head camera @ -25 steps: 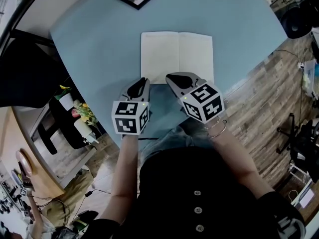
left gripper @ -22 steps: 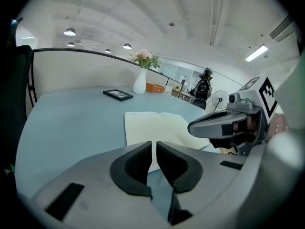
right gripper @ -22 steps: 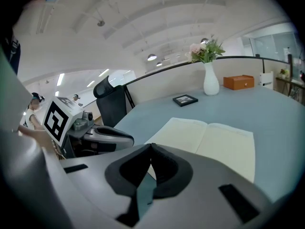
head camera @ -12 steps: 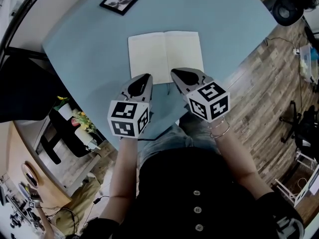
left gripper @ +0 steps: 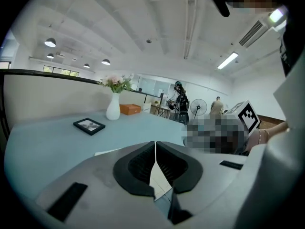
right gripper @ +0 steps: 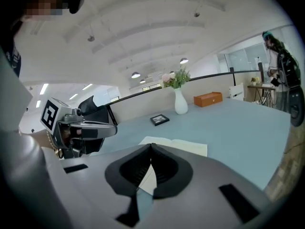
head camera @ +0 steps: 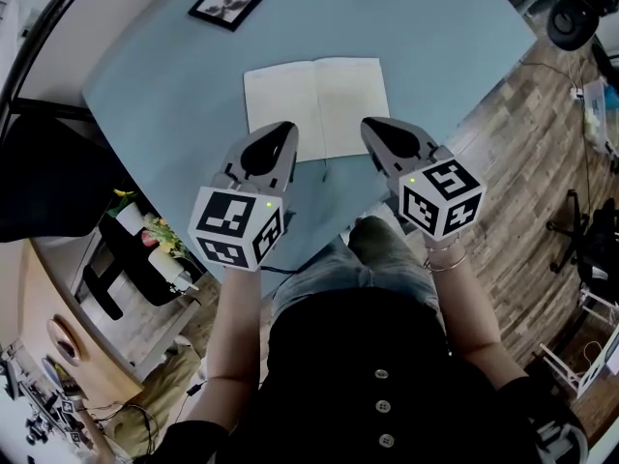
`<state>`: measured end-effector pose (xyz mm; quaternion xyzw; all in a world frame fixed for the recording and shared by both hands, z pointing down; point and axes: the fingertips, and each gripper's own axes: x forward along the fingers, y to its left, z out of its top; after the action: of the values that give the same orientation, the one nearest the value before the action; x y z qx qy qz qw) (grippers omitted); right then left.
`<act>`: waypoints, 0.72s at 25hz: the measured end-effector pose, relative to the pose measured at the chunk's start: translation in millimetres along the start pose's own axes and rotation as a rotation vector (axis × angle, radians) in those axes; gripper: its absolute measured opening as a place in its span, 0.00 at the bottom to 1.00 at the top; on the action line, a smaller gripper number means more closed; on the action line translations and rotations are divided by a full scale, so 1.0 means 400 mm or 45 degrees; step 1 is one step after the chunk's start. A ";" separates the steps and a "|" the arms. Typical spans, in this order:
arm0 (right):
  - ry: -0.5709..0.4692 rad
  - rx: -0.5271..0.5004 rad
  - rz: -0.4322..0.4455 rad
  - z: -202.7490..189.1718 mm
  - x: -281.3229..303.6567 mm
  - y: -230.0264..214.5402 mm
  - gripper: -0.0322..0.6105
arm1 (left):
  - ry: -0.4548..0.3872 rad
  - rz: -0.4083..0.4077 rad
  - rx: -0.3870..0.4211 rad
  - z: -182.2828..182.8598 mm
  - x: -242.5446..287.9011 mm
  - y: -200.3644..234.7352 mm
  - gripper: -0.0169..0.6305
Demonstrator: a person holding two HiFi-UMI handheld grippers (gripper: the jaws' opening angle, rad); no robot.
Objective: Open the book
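The blue table [head camera: 455,56] spreads wide and mostly bare beyond my grippers. The book [head camera: 316,104] lies open and flat just ahead of both tips; I judge its pages thin, light and floppy, best pinched at an outer edge. My left gripper [head camera: 283,131] and right gripper [head camera: 375,129] hover, jaws together on nothing. A picture frame [head camera: 224,6] sits well beyond the left one.

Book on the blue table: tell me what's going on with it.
A person holds tongs in each hand. The book lies open and flat on the blue table. The left tongs and right tongs are both shut on nothing, held by the book's near edge. The opening looks done.
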<state>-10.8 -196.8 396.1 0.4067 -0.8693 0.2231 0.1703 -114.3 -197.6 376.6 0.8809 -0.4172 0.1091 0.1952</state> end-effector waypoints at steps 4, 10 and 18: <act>-0.056 -0.042 -0.003 0.045 -0.029 0.004 0.05 | -0.016 -0.061 0.031 0.022 0.000 -0.034 0.05; -0.103 -0.122 0.049 0.093 -0.065 0.033 0.05 | -0.042 -0.087 0.106 0.068 -0.005 -0.064 0.05; -0.166 -0.169 0.085 0.158 -0.117 0.022 0.05 | -0.128 -0.050 0.148 0.153 -0.025 -0.093 0.05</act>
<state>3.8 -195.6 318.3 0.3792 -0.9045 0.1434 0.1324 -89.8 -195.6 308.7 0.9032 -0.4019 0.0849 0.1245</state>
